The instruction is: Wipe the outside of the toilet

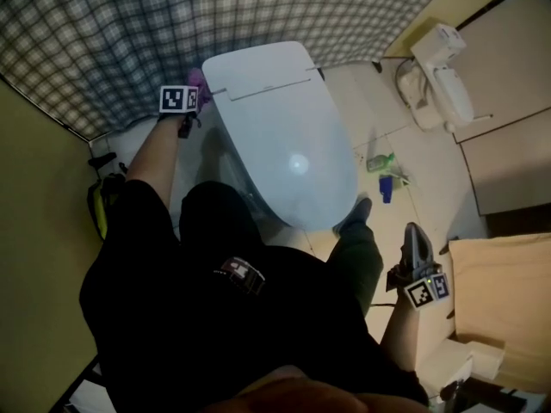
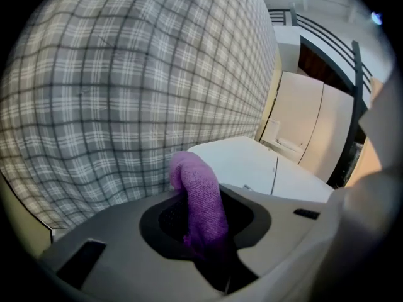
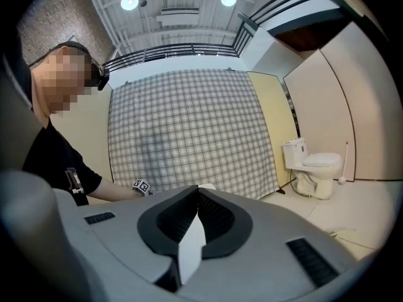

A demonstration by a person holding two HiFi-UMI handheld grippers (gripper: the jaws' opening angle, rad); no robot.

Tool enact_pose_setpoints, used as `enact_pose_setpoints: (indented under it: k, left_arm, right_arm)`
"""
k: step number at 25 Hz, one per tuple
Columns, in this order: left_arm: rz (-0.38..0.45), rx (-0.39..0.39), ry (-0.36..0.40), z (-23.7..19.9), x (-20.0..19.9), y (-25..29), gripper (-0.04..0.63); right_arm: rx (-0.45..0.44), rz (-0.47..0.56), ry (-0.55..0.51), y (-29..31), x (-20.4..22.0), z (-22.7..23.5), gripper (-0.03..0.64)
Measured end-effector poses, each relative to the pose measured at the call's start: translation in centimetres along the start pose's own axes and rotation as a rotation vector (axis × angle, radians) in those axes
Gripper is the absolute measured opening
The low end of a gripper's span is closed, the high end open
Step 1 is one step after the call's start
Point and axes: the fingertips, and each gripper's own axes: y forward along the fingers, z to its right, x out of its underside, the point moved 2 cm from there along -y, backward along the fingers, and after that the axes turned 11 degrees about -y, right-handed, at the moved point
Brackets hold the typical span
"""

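**Cloth at the back corner of the toilet**

We look steeply down on the toilet (image 1: 284, 136), its lid shut, standing in front of a plaid curtain (image 1: 172, 24). We stand right against its front, one shoe (image 1: 355, 212) beside the bowl's right side.

Our left gripper (image 1: 196, 89) reaches forward to the toilet's back left corner. Its jaws are clamped on a purple cloth (image 2: 203, 200), which stands up out of them in a folded hump. In the left gripper view the flat white top of the toilet lies just beyond the cloth, with the curtain behind it. From the head view the cloth sits just beside the edge of that back corner. We cannot tell whether it touches the porcelain.

Our right gripper (image 1: 416, 239) hangs low at our right side, well apart from the toilet and over the floor (image 1: 413, 157). Its jaws are closed, the tips meeting, and we see nothing gripped between them. Its view looks across at the curtain and at our left arm stretched toward it.

A second toilet (image 1: 439, 76) stands further off at the right by a pale wall. A green bottle (image 1: 379, 162) and a blue bottle (image 1: 386, 188) lie on the floor between the two toilets, near our shoe.
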Motion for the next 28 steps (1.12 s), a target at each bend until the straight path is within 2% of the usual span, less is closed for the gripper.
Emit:
enact_pose_setpoints:
  k: [3,8,12,19,22,25,28]
  left_arm:
    - [0.011,-0.020,-0.001,-0.2,-0.7,2.2,0.091]
    - [-0.014,-0.025,-0.022,-2.8,-1.9,4.7,0.090]
    - [-0.031,-0.032,-0.017,-3.3,-2.0,5.5,0.087]
    - [-0.037,0.022,0.153,-1.6,-2.1,4.3,0.087]
    - [-0.070,0.052,0.242,-0.1,-0.5,3.3,0.089]
    - [-0.105,0.135,0.304,3.0,1.6,1.8,0.089]
    - [-0.129,0.170,0.363,5.2,3.4,0.4,0.089]
  right_arm:
    - [0.012,-0.017,0.030,0.2,1.3,1.7,0.003]
    - [0.008,-0.079,0.028,3.4,0.6,0.2,0.003]
    - [-0.022,-0.101,0.040,5.1,1.5,0.0,0.003]
    - [-0.051,-0.105,0.047,6.1,2.4,-0.7,0.003]
    - [-0.052,-0.094,0.043,5.6,2.2,-1.0,0.003]
    - [-0.053,-0.078,0.045,4.7,2.0,-1.3,0.003]
    - [-0.059,-0.060,0.042,3.9,1.8,-1.8,0.003]
